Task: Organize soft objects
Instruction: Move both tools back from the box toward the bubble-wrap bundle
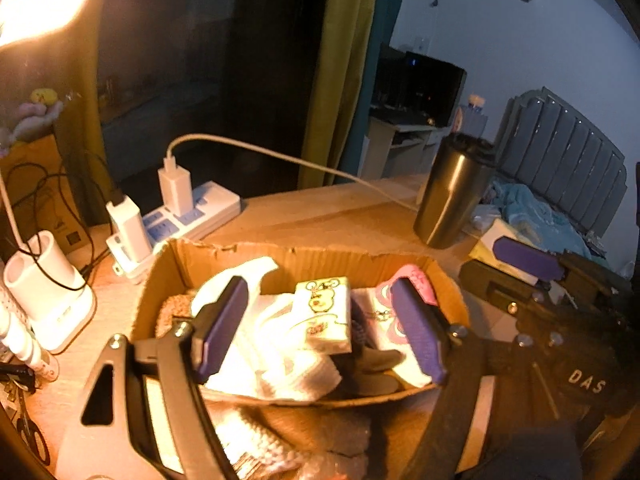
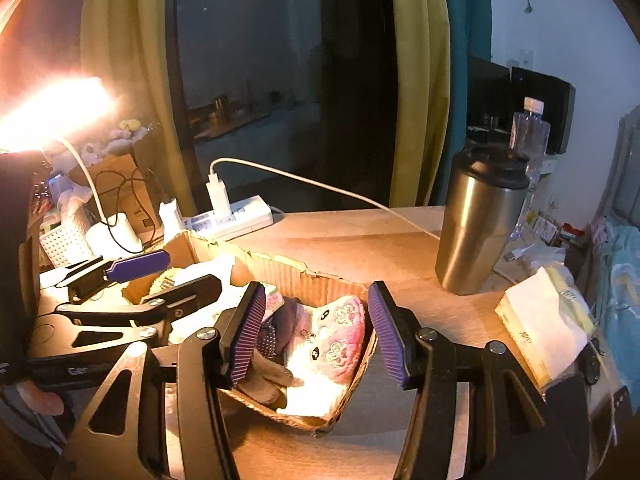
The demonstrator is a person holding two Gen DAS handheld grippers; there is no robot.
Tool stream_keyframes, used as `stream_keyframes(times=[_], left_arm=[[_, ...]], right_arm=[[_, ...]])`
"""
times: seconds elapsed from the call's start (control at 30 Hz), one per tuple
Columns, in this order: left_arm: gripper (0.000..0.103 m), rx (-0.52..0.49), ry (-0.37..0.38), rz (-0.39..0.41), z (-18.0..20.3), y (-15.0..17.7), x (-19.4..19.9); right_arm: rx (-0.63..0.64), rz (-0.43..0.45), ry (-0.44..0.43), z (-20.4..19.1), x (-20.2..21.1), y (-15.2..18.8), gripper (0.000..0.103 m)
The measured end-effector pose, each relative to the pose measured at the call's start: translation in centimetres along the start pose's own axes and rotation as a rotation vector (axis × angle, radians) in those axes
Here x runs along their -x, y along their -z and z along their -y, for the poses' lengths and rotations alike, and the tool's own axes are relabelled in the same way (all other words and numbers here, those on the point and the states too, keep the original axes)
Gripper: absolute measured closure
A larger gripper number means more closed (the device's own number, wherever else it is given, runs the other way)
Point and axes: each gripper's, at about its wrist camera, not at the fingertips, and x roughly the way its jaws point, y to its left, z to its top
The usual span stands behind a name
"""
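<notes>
Left wrist view: left gripper [image 1: 320, 320] jaws apart, empty, poised above cardboard box [image 1: 360, 258]. Right gripper [image 2: 316, 334] likewise spread, nothing between pads, over box's near corner. Inside box: white knit cloth [image 1: 276, 344], small tissue pack [image 1: 324, 312], pink plush slipper [image 2: 340, 328], dark glove [image 2: 268, 376]. All look light, squashy, non-fragile; pinch thick fold or slipper rim, not loose edge. Steel tumbler [image 2: 476, 228] stands beyond box, well apart.

You're working at a wooden desk [image 2: 360, 236] under a glaring warm lamp [image 1: 36, 0], facing a dark window [image 2: 272, 80] hung with yellow-green curtains [image 2: 420, 100]. To your right a pale wall [image 1: 520, 48] stands behind a dark monitor [image 1: 424, 88] and a bed with a grey padded headboard [image 1: 568, 148].
</notes>
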Motion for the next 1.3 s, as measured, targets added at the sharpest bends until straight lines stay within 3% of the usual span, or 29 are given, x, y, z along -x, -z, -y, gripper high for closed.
stream_keyframes(times=[0.63,1.3], left_arm=[[0.027,-0.041,-0.009,0.157,-1.1,0.9,8.6],[0.027,-0.026,-0.059,0.215,-3.1,2.8,14.0]], right_arm=[[0.04,0.058,0.013,-4.1,5.1,-0.7,0.047],[0.086,0.079,-0.004,-8.2,7.8,-0.4,0.046]])
